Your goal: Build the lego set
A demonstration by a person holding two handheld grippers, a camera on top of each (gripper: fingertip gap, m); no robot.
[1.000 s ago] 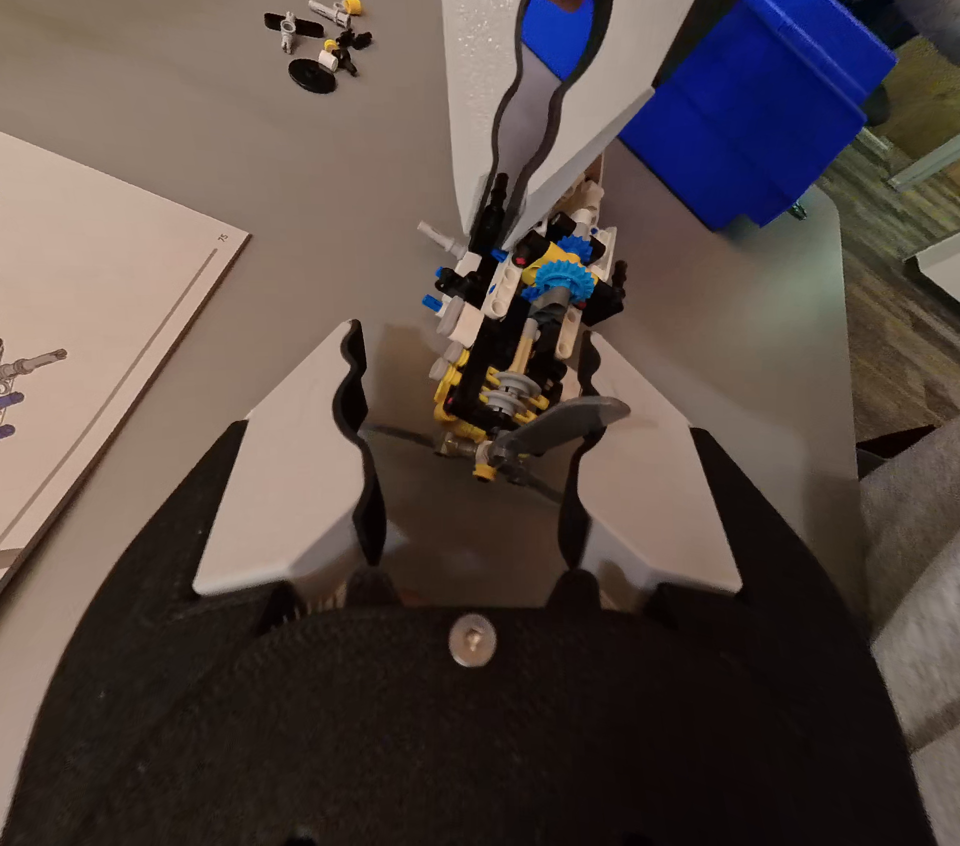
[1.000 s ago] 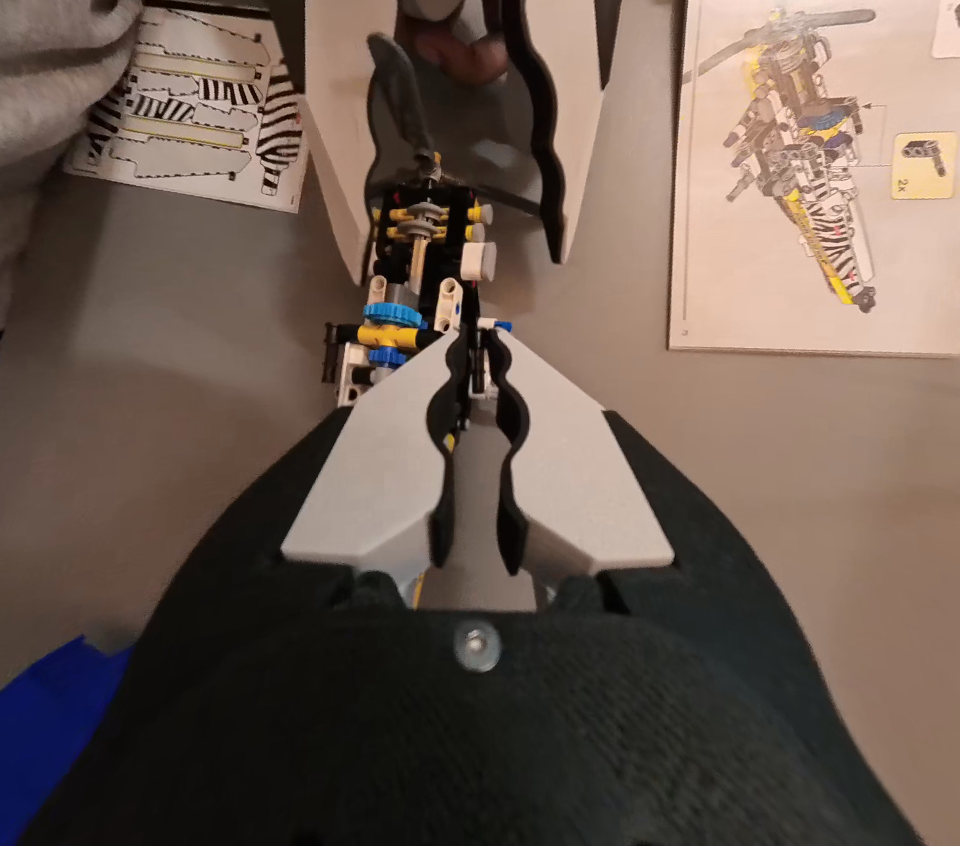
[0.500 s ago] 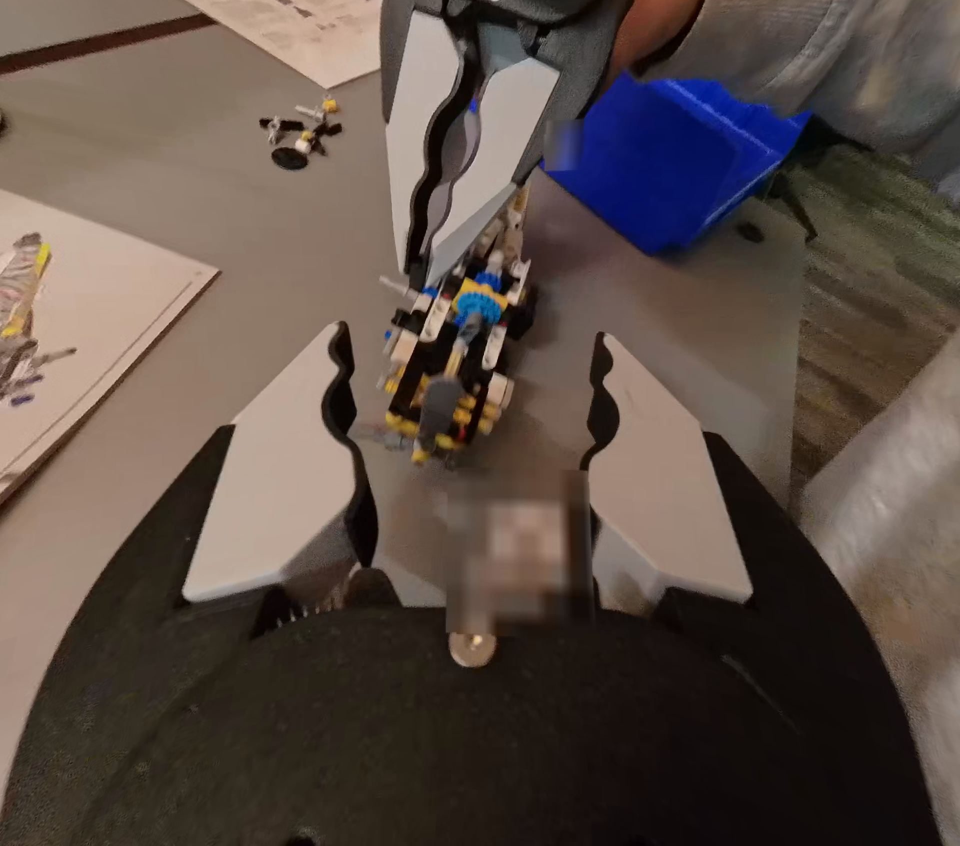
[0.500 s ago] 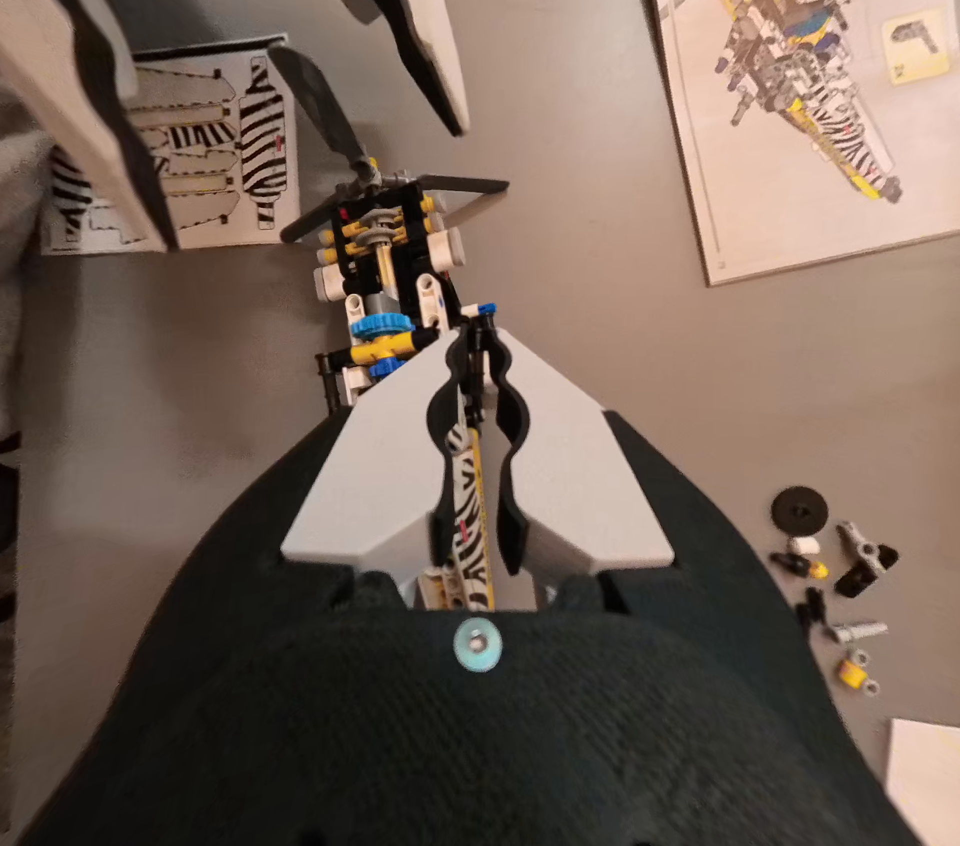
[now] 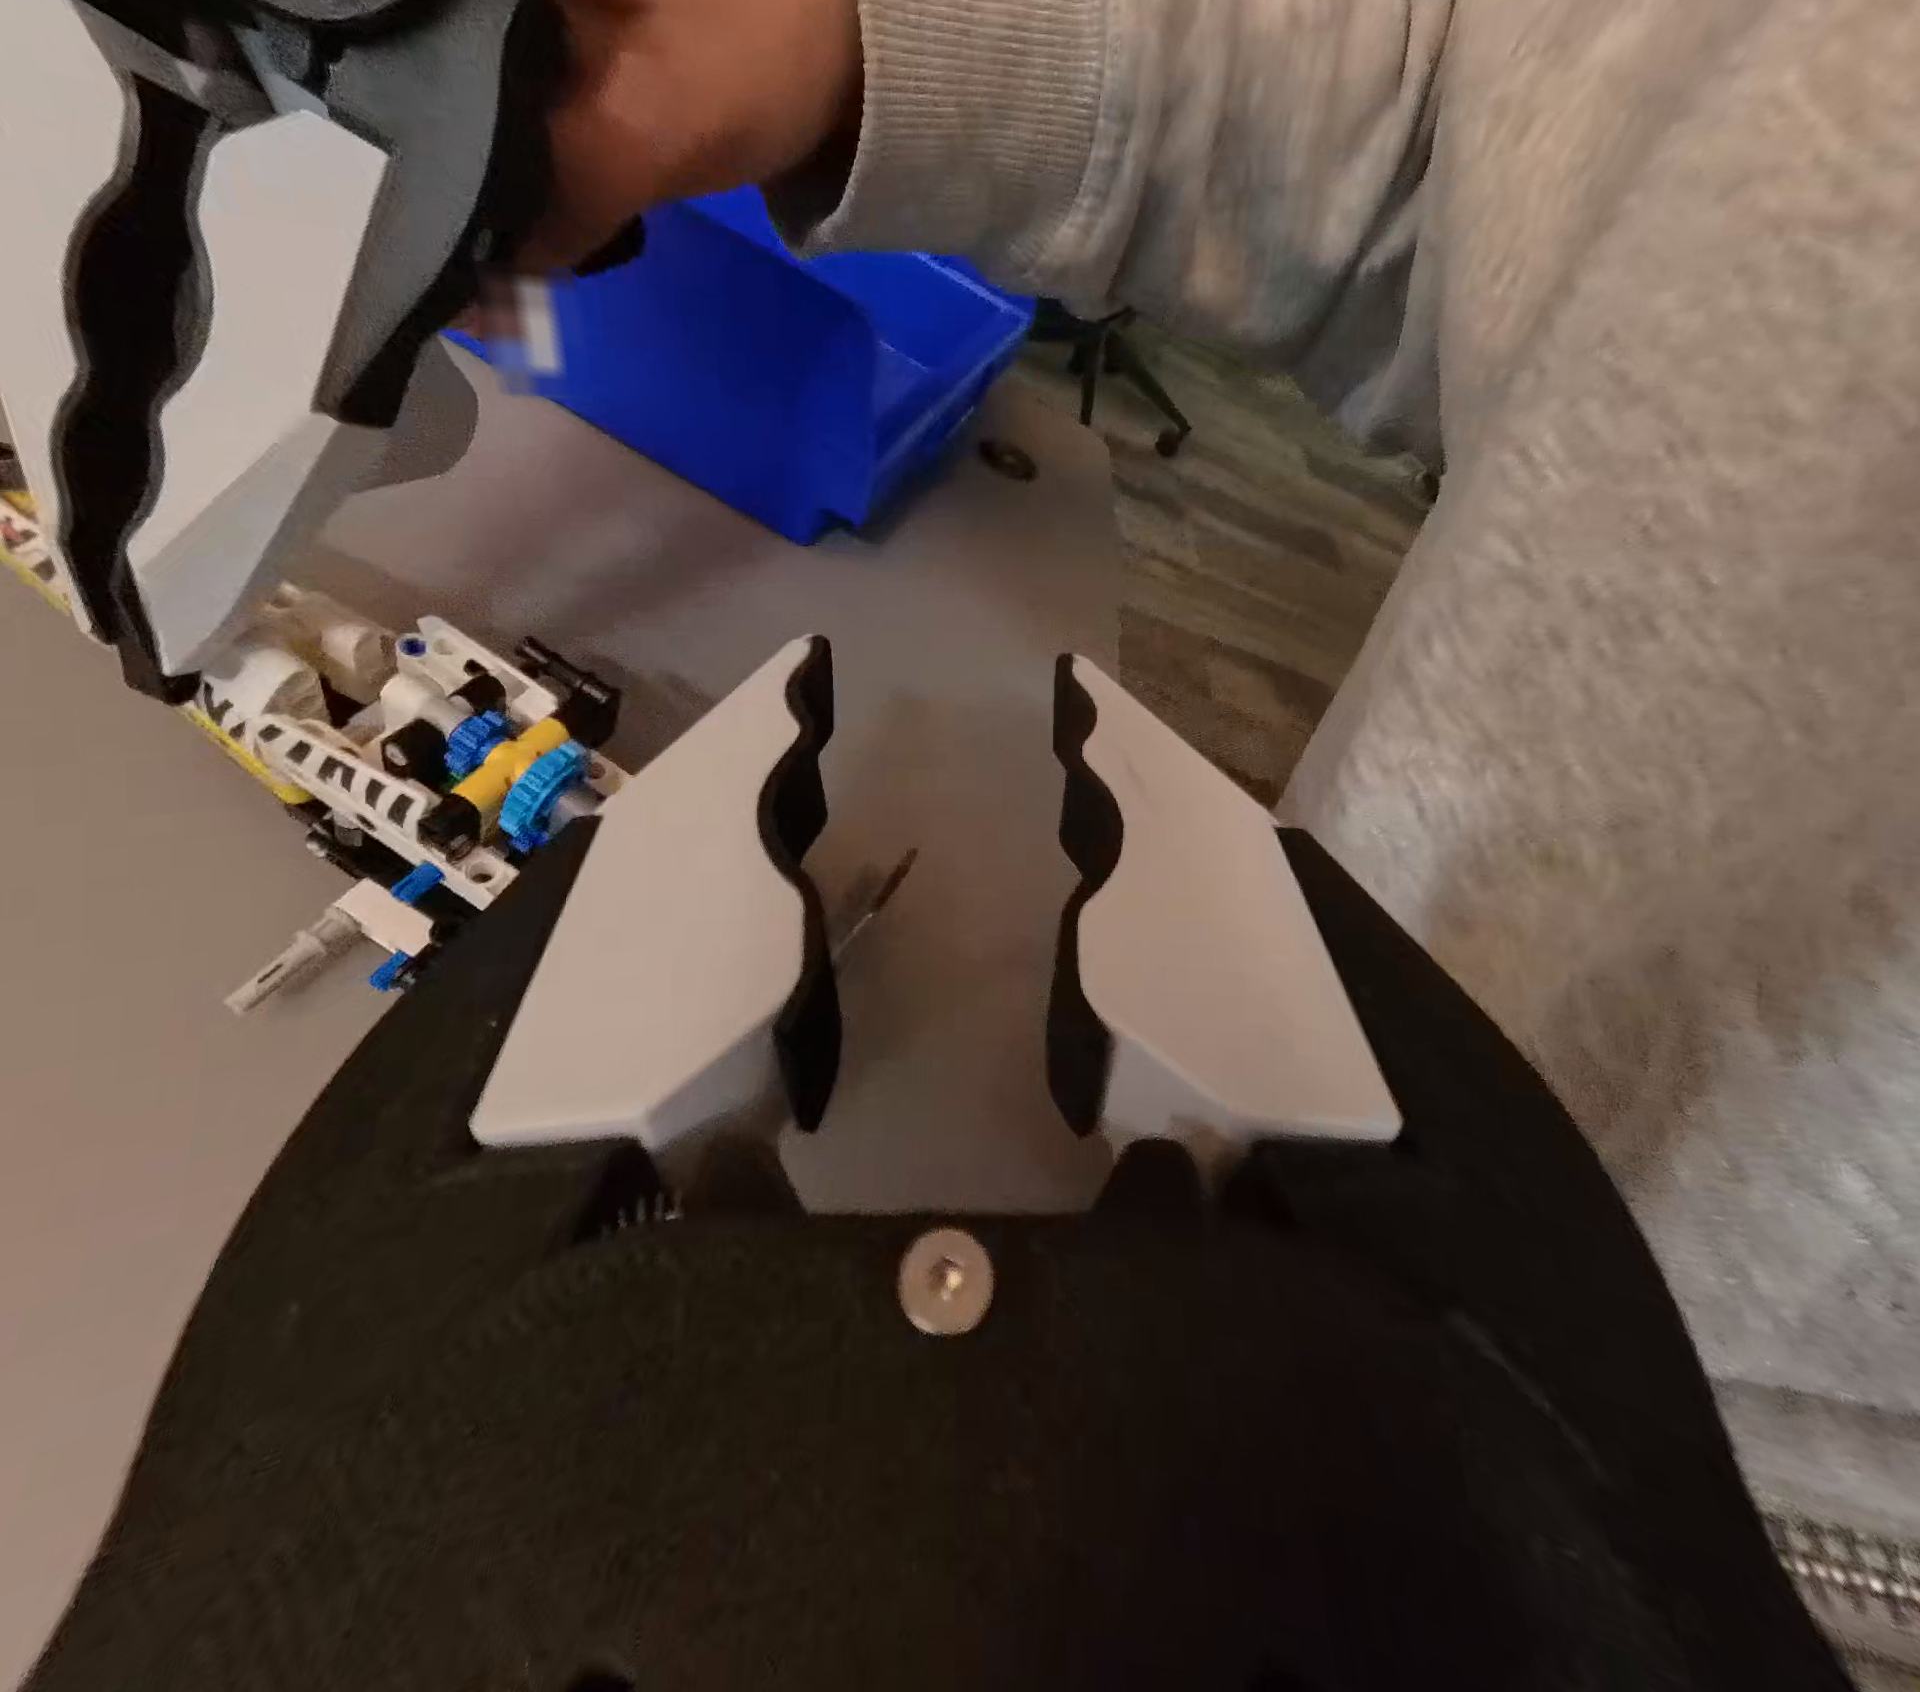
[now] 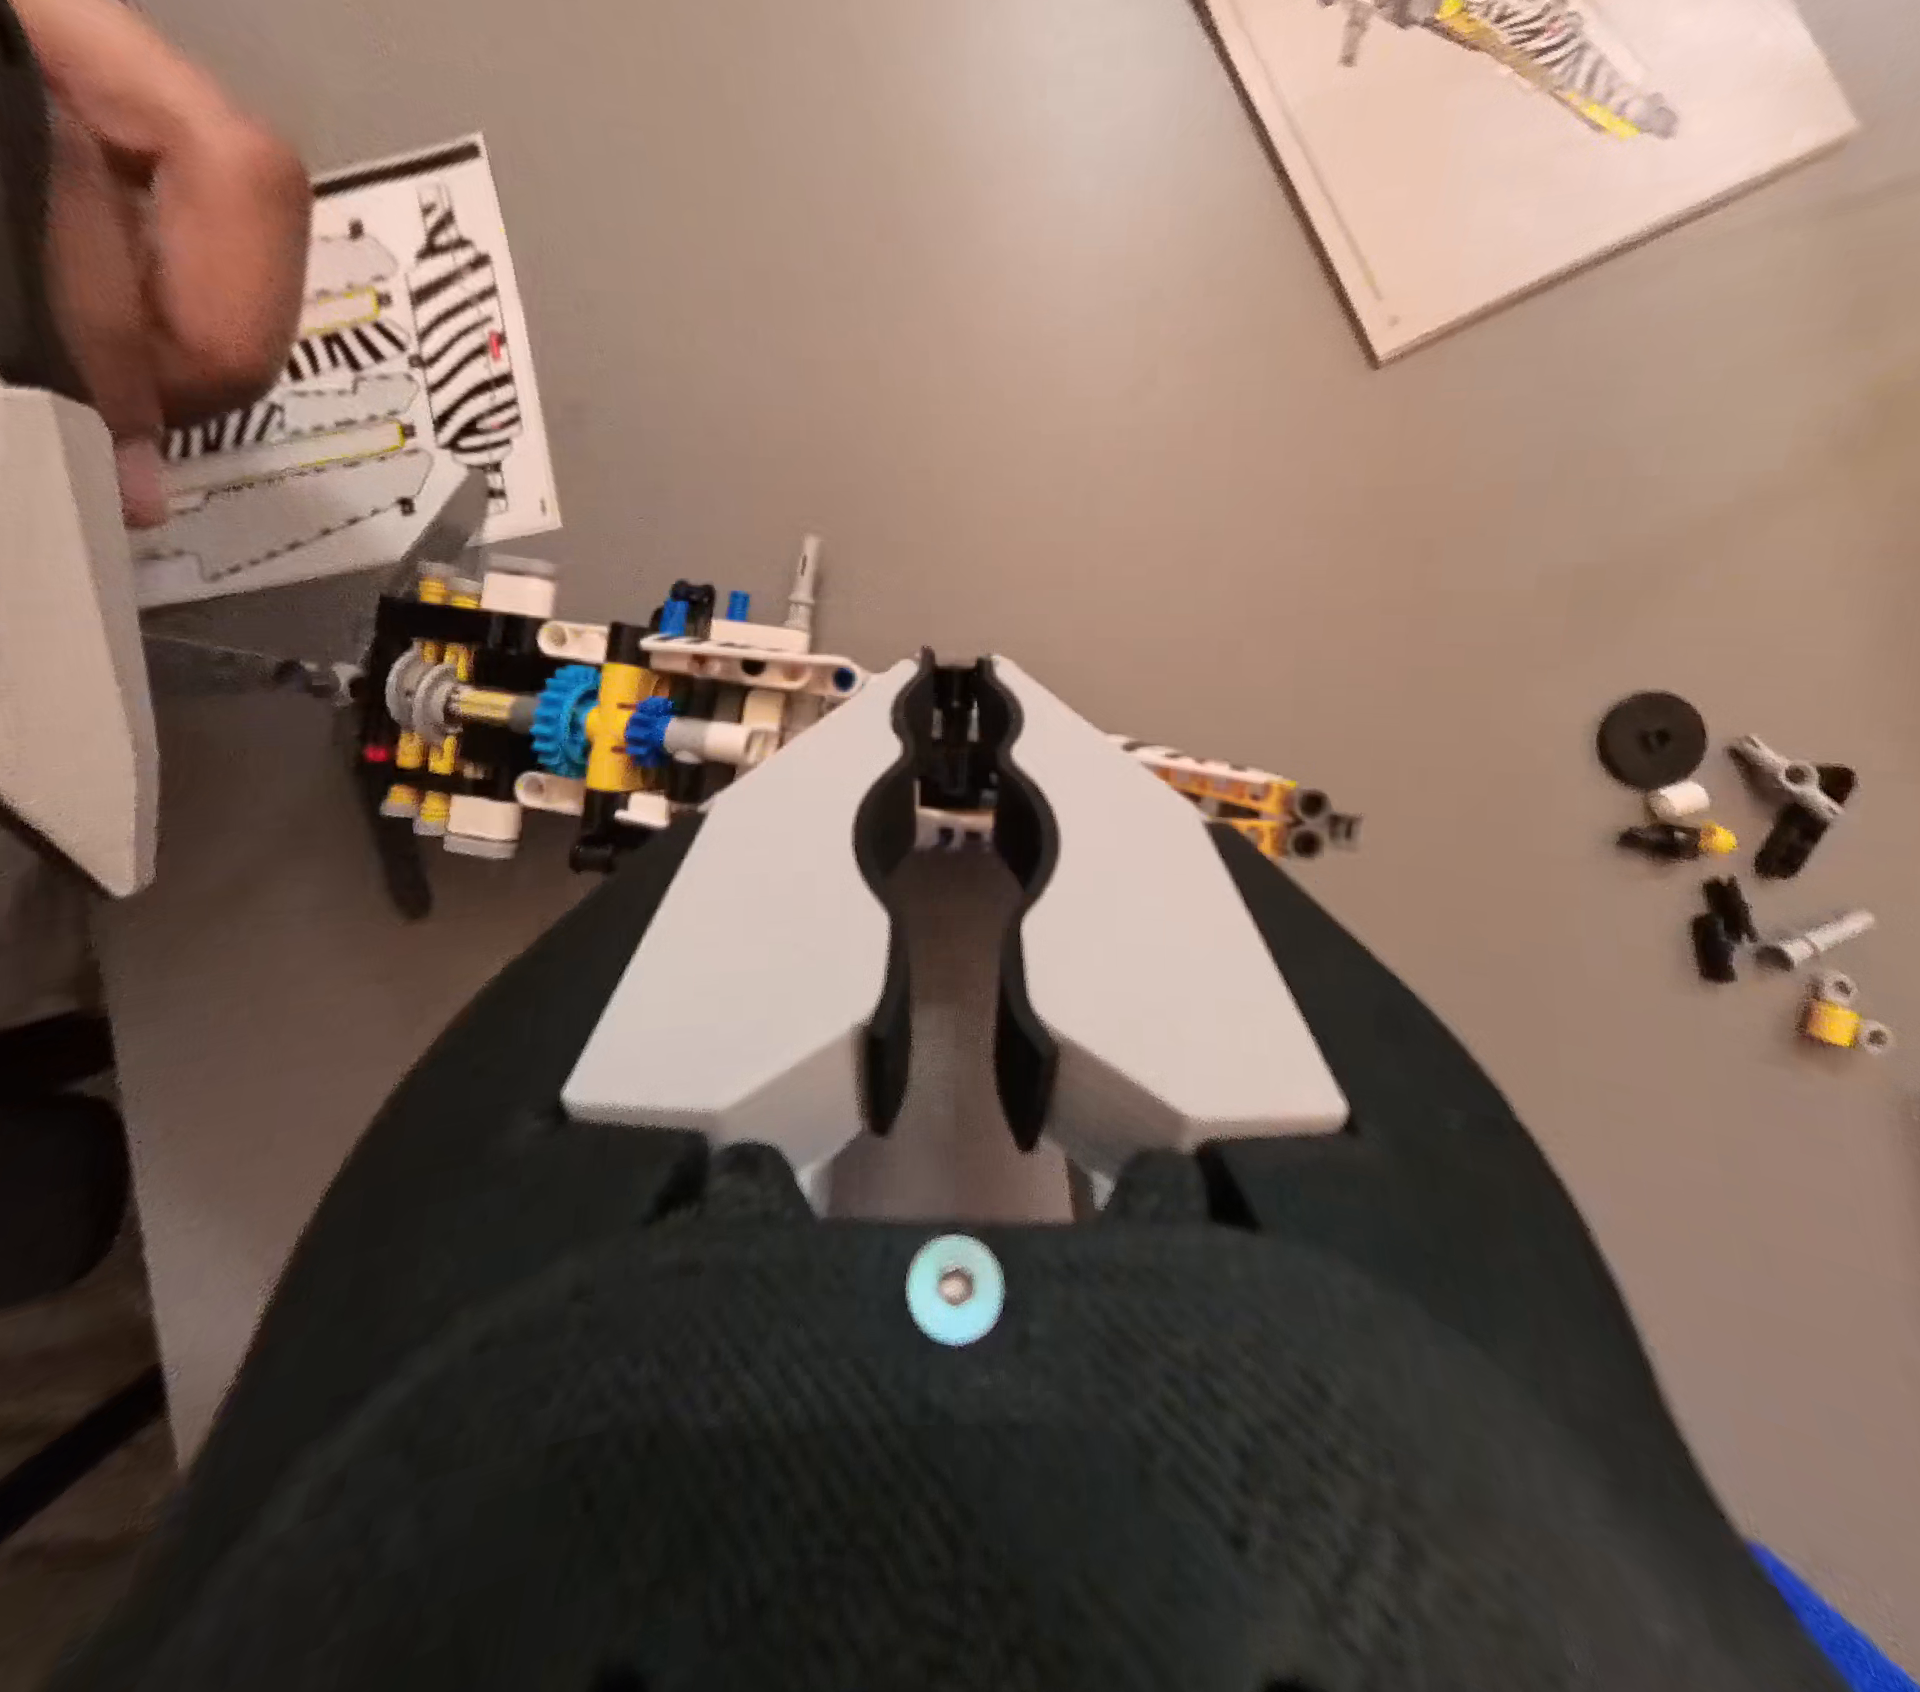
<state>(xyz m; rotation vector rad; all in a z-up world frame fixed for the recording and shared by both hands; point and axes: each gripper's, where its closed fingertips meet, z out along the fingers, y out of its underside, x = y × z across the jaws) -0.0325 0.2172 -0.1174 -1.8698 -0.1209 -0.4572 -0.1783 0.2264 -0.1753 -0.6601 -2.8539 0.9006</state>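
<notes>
**A:** What do we see, left to right?

**B:** Left of our right tongs (image 6: 954,674) lies a zebra-striped sticker sheet (image 6: 416,354). The half-built helicopter model (image 6: 582,717) rests on the grey table (image 6: 935,292), its body running under those tongs, which are pinched nearly closed on a black part at its middle. To the right sit loose small pieces (image 6: 1745,853); ahead and right, the open instruction booklet (image 6: 1475,42).

**B:** Our left tongs (image 5: 940,676) stand moderately apart, empty, with the model just to their left and a blue bin (image 5: 790,375) beyond.

**A:** How will it handle?

**B:** We judge it light and rigid, but pins and the rotor could pop off; best held by the beam frame.

**A:** Any writing?

**B:** Only booklet print, too blurred for us to read.
</notes>
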